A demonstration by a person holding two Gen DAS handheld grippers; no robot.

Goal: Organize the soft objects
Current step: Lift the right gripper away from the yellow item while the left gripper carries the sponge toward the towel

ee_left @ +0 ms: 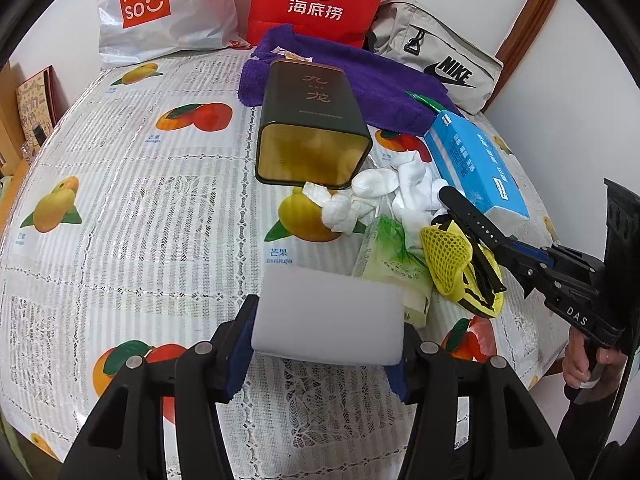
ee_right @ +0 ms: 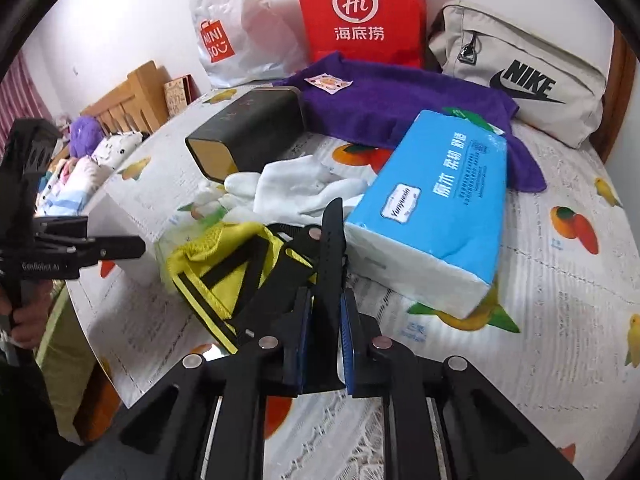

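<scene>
My left gripper (ee_left: 326, 332) is shut on a white foam sponge block (ee_left: 328, 312), held just above the fruit-print tablecloth (ee_left: 140, 208). My right gripper (ee_right: 328, 308) is shut on a black strap (ee_right: 334, 236) that pokes up between its blue pads. The strap belongs to a yellow mesh pouch (ee_right: 216, 256) with black bands, which lies to the left of the fingers. In the left wrist view that pouch (ee_left: 448, 256) sits at the right, with the right gripper (ee_left: 516, 254) reaching in over it. White socks (ee_left: 416, 188) and white cotton wads (ee_left: 340, 208) lie beyond.
A dark tin (ee_left: 312, 128) lies on its side, open mouth toward me. A blue tissue pack (ee_right: 436, 208), a green wipes packet (ee_left: 396, 264) and a purple towel (ee_left: 360, 80) crowd the right. A beige Nike bag (ee_right: 520, 76), a red bag (ee_left: 320, 0) and a white bag (ee_left: 160, 8) line the back wall.
</scene>
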